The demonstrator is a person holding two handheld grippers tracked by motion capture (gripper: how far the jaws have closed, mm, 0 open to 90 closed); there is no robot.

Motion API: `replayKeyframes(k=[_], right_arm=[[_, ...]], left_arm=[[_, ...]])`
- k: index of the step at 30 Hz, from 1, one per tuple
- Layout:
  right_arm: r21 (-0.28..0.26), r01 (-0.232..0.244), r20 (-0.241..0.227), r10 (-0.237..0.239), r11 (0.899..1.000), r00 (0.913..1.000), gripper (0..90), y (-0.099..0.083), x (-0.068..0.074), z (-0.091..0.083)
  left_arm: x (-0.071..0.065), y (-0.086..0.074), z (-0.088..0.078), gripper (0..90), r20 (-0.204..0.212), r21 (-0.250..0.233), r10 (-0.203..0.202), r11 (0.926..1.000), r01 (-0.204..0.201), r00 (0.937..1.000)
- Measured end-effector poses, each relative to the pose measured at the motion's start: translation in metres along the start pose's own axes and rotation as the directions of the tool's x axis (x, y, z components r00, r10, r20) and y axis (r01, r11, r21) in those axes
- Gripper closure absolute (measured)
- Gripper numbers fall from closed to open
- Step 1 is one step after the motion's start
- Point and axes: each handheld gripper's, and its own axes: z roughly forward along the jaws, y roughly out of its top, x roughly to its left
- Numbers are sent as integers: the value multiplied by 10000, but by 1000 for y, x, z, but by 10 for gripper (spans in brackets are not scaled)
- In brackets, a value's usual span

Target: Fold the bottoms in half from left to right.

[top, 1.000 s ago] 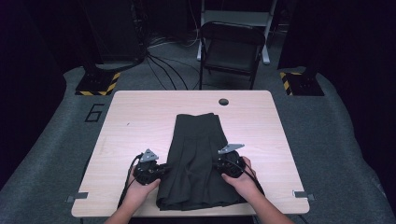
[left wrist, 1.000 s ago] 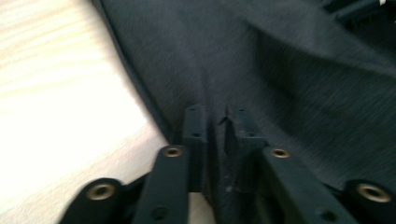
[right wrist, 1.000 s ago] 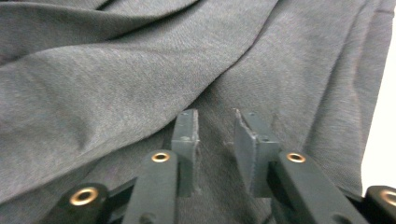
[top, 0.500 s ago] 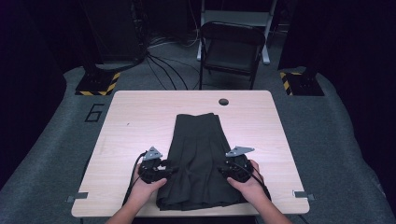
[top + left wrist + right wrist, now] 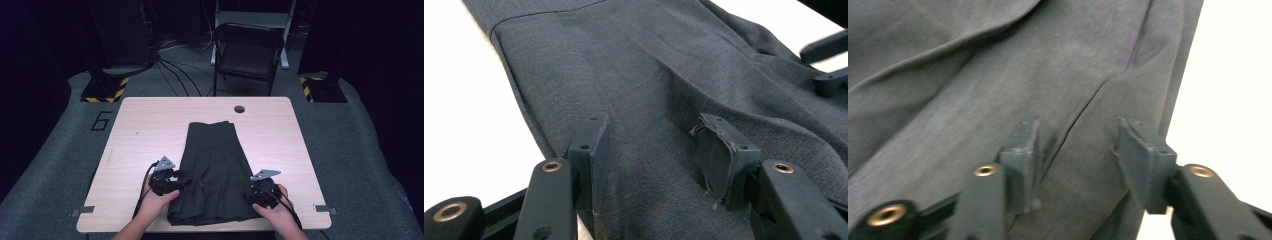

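A dark grey pleated skirt (image 5: 215, 165) lies flat on the pale wooden table (image 5: 150, 125), waistband at the far end. My left gripper (image 5: 186, 181) rests on the skirt's left edge, near the hem. In the left gripper view its jaws (image 5: 651, 150) have just been opening and stand apart over the cloth (image 5: 649, 65), gripping nothing. My right gripper (image 5: 251, 190) sits at the skirt's right edge. Its jaws (image 5: 1078, 150) have also just been opening; a fold of the skirt (image 5: 998, 75) runs loosely between them, and the pads do not press on it.
A round cable hole (image 5: 239, 108) sits near the table's far edge. A dark folding chair (image 5: 245, 50) stands beyond the table. Bare tabletop lies left (image 5: 459, 100) and right (image 5: 1233, 75) of the skirt. The right gripper's jaws (image 5: 829, 65) show far off in the left gripper view.
My right hand has slid to the right and toward the near edge along the skirt's side. The left hand has stayed about where it was.
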Motion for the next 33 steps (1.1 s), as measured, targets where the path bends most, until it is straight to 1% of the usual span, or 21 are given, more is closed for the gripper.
replayKeyframes(k=[6,8,9,10,11,12,14,15,16,18,20,21,24,25,26,27,28,29,31,32,33], right_arm=[[579,646,123,-654,9962,9978,869,-5,9,-4],[636,861,181,-875,9943,9960,881,-5,9,-6],[636,864,118,-874,9942,9961,882,-4,8,-9],[369,735,196,-743,9966,9970,882,-2,8,-15],[230,693,183,-697,9973,9974,882,-1,6,-20],[-186,369,242,-364,9991,9990,882,-1,4,-26],[-350,17,70,-15,9994,10000,882,-5,-3,-32],[-172,-206,70,208,9996,9998,882,-9,-6,-32],[18,-209,92,209,9998,9997,882,-13,-10,-29],[516,-366,98,362,9980,9993,879,-20,-17,-18],[707,-395,-45,399,9967,9992,874,-21,-20,-14],[641,-399,-39,402,9971,9992,871,-21,-19,-12],[729,-221,119,212,9971,9997,824,-22,-15,-10],[660,-144,231,129,9977,9997,774,-22,-14,-10],[616,-174,259,158,9979,9995,733,-22,-13,-10],[452,-223,244,212,9987,9995,685,-22,-13,-11],[281,-255,275,247,9993,9993,664,-21,-13,-11],[111,-426,270,423,9990,9987,638,-20,-13,-11],[-296,-587,388,599,9978,9975,583,-19,-12,-11],[-487,-659,408,679,9966,9969,552,-17,-11,-12],[-724,-526,503,563,9960,9971,537,-16,-10,-12]], left_arm=[[2,0,0,480,-72,-32,-43,10000,43,10000],[2,0,0,480,-86,-42,-76,10000,76,9999],[3,0,-1,480,-98,-34,43,10000,-43,9999],[2,0,-1,480,-84,-71,-28,10000,27,10000],[1,-1,-1,480,-66,-74,-271,9996,270,9996],[3,-1,-1,480,-103,-29,-39,10000,39,9999],[4,-1,0,480,-222,26,-49,10000,50,9997],[4,-1,1,480,-158,113,-75,9999,77,9998],[4,-2,2,480,-180,113,-67,9999,69,9998],[3,-2,3,480,-159,165,-52,9998,55,9999],[2,-2,3,480,-205,98,5,10000,-2,9998],[3,-1,3,480,-203,165,161,9997,-158,9997],[5,-1,2,480,-152,278,123,9995,-119,9998],[5,-1,2,480,-166,261,121,9996,-116,9998],[4,-1,3,479,-195,171,-56,9998,60,9998],[5,-1,2,478,-219,182,34,9998,-30,9998],[4,-1,2,477,-234,106,-51,9999,53,9997],[5,-1,1,476,-167,177,16,9998,-14,9999],[5,-1,0,470,-180,-55,-194,9998,194,9996],[6,0,-1,467,-153,3,-77,10000,77,9999],[6,0,-2,462,-199,-46,-175,9998,174,9996]])
